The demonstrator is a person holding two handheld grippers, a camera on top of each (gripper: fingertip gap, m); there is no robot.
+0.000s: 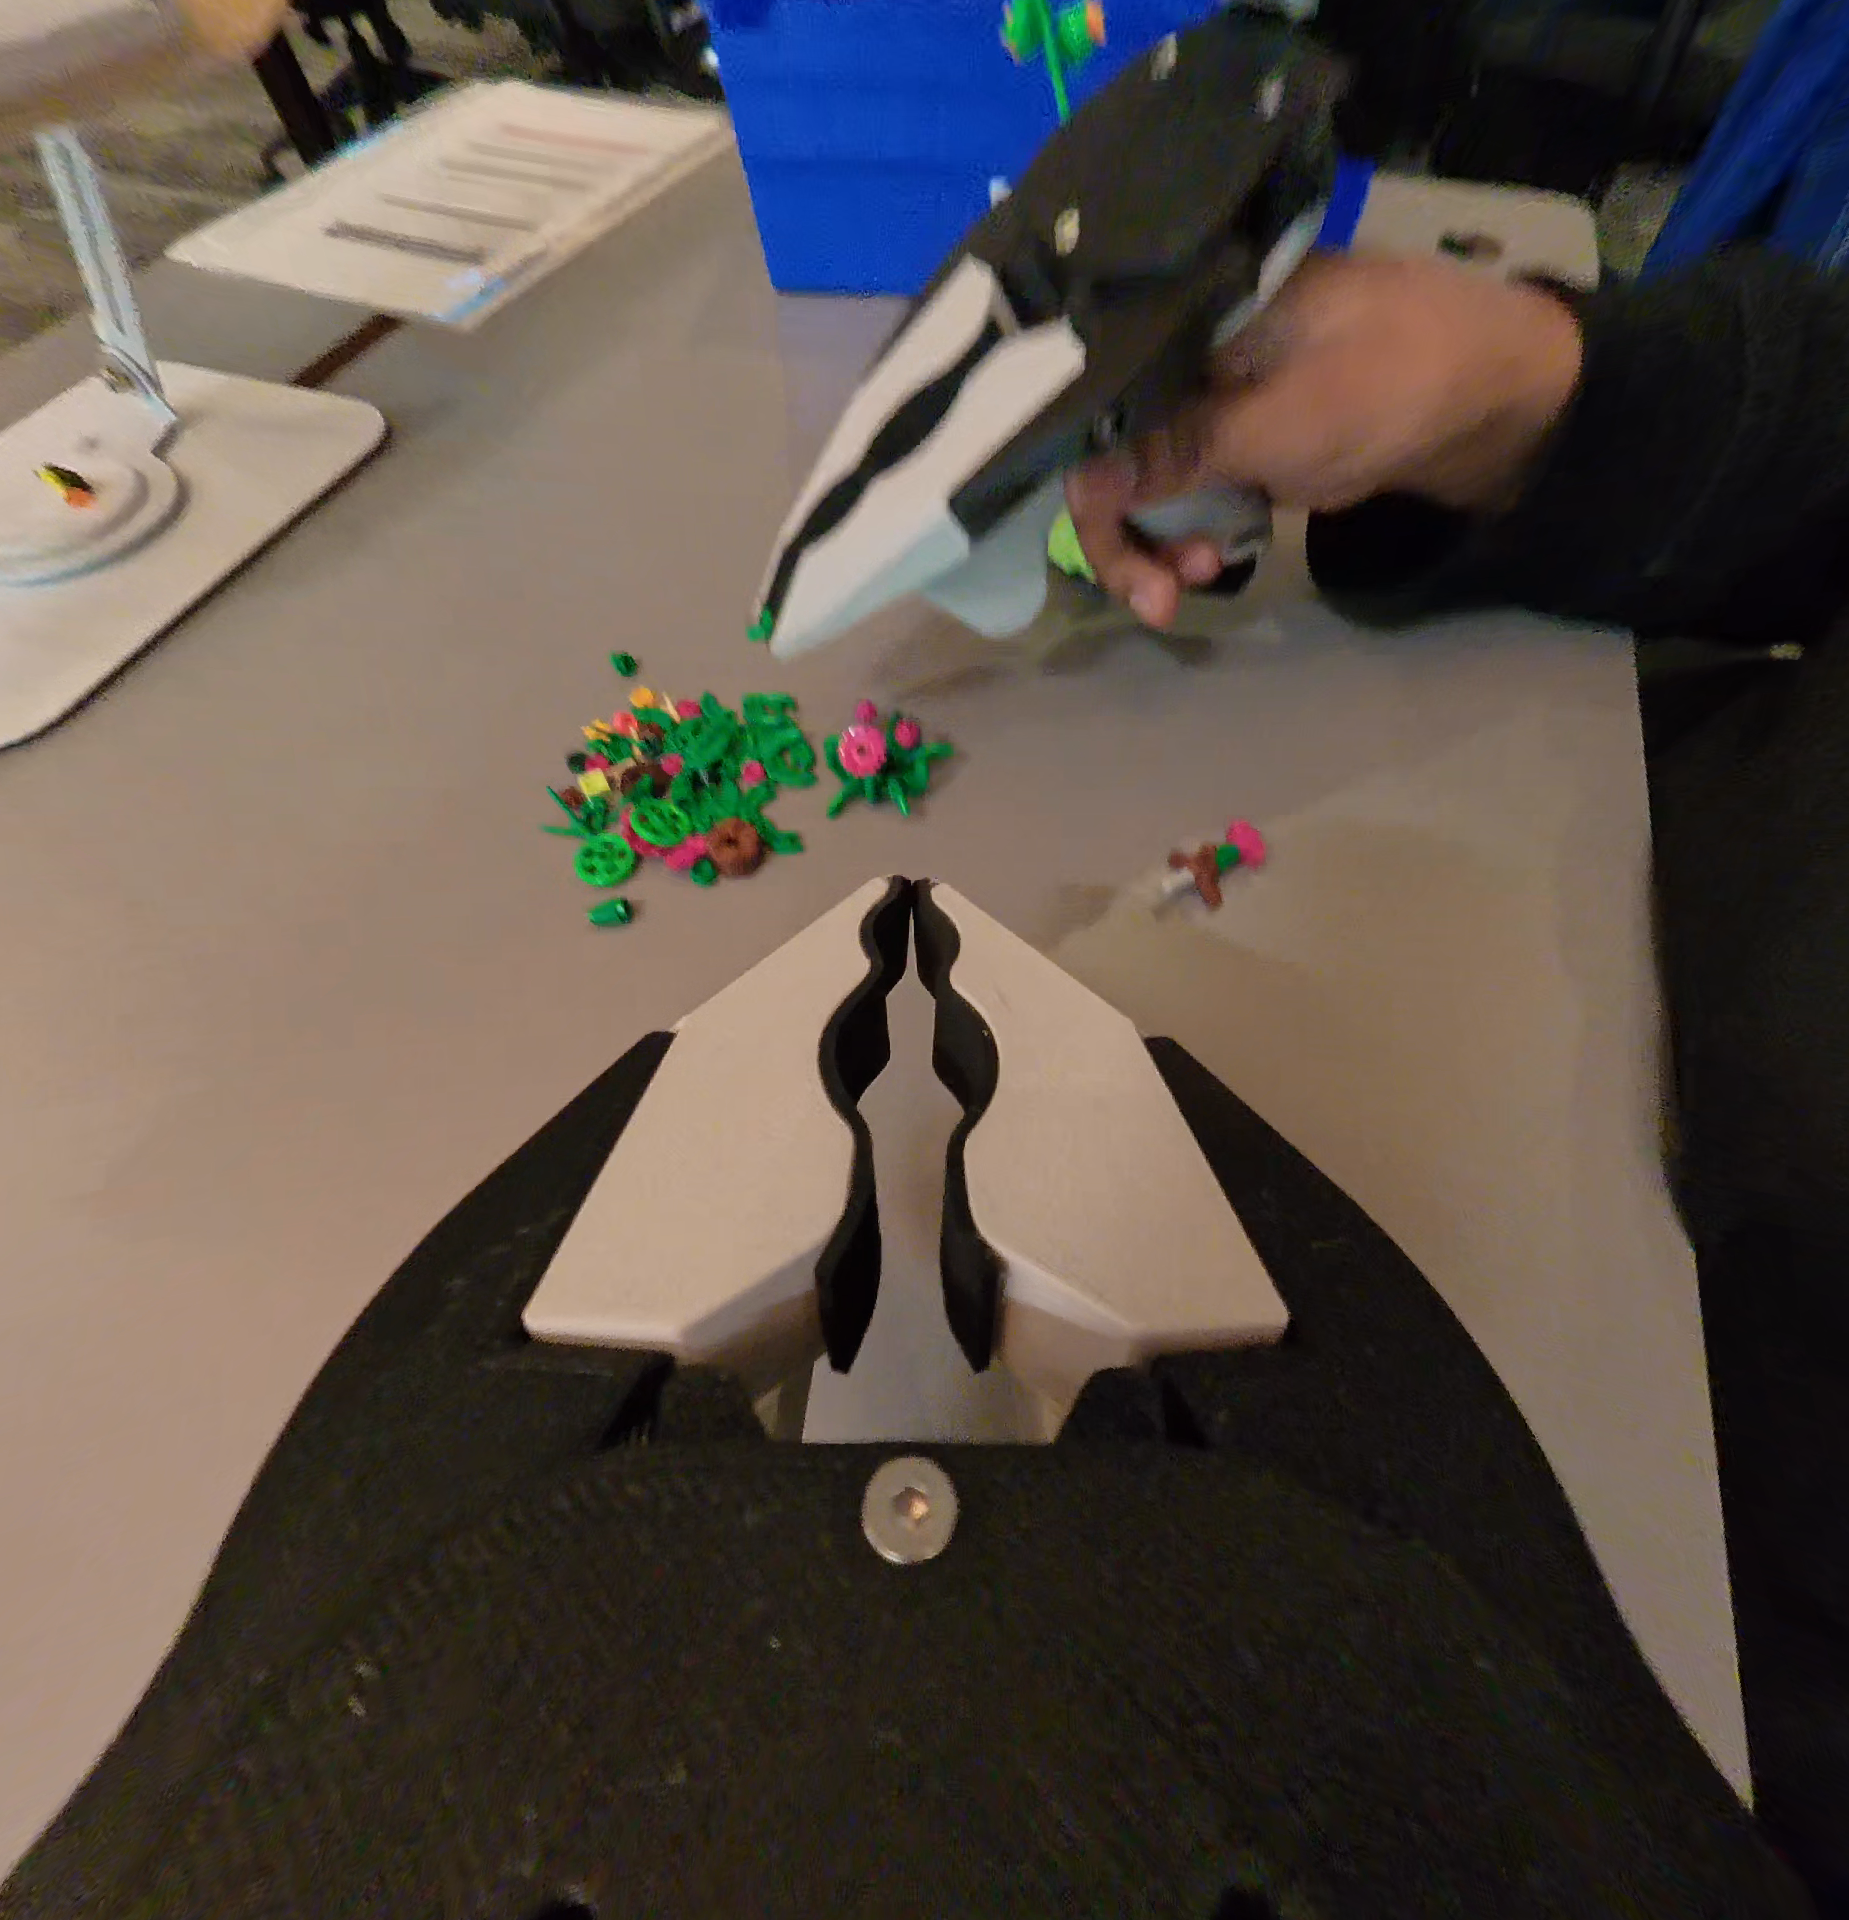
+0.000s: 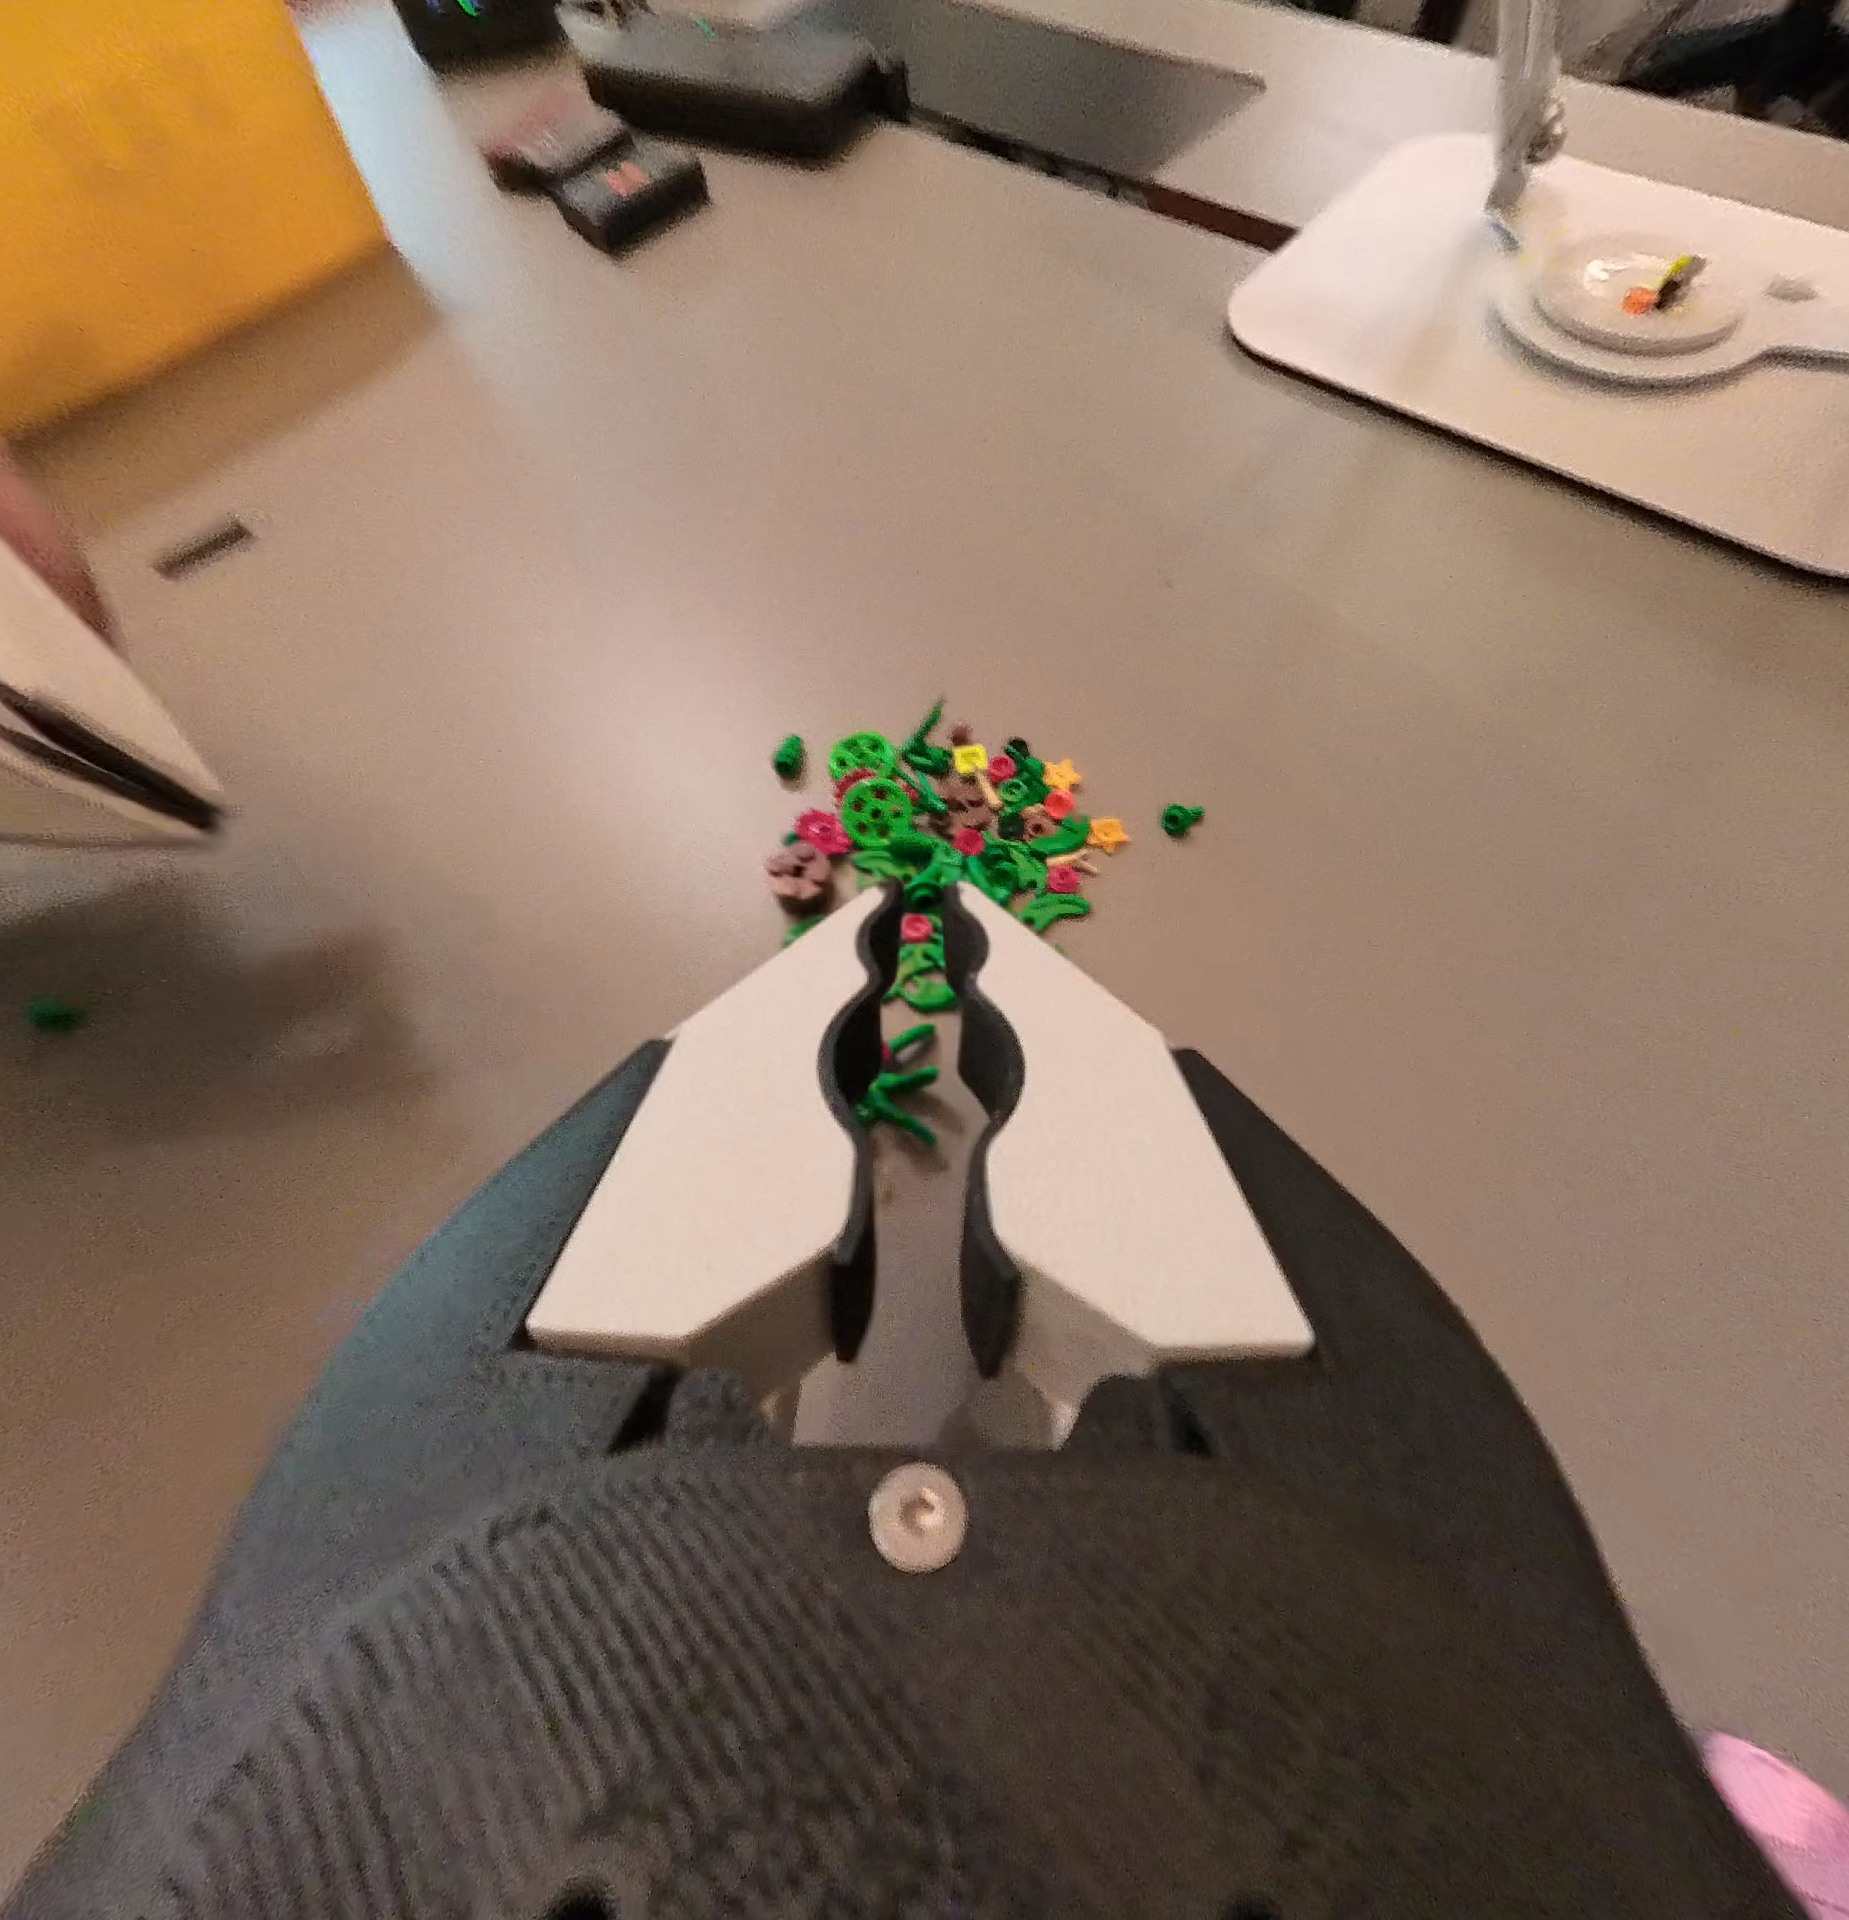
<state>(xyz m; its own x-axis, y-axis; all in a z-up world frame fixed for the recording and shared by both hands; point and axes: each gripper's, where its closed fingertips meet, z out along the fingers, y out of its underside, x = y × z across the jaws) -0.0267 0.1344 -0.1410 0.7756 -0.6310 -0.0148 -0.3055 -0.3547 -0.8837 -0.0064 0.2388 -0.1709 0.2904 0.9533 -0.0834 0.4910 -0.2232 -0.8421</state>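
A: Biggest thing first?
B: The table [image 1: 400,1039], smooth, matte grey-beige. On its far side sits a flat white stand base [image 1: 203,499] with rounded corners and a round dished centre holding a tiny orange-and-green piece [image 1: 66,484]; a blue box [image 1: 858,156] stands farther back. The right wrist view also shows a blurred yellow box [image 2: 141,187].

A: And the tools?
B: The left gripper [image 1: 904,885] has wedge-shaped pale grey fingers with wavy black pads on a rough, grainy black body. Its tips meet with nothing between them, clenched on air, hovering just short of the pile. The right gripper [image 1: 766,623], held in a hand [image 1: 1346,416], slants down toward the pile from the far right. Its tips are pinched on a small green piece [image 2: 925,888].

A: Which way does that piece point?
B: Too small and blurred to give an axis; it sits at the very tips, above the pile's edge.

A: The pile?
B: A loose heap of plastic pieces [image 1: 681,790]: green leaves, spoked green discs, pink, yellow and brown flowers. Just right of it sits a built pink flower cluster [image 1: 884,764] with splayed green leaves; farther right lies a small pink-and-brown sprig [image 1: 1216,857], flat, lying crosswise to the left gripper's fingers.
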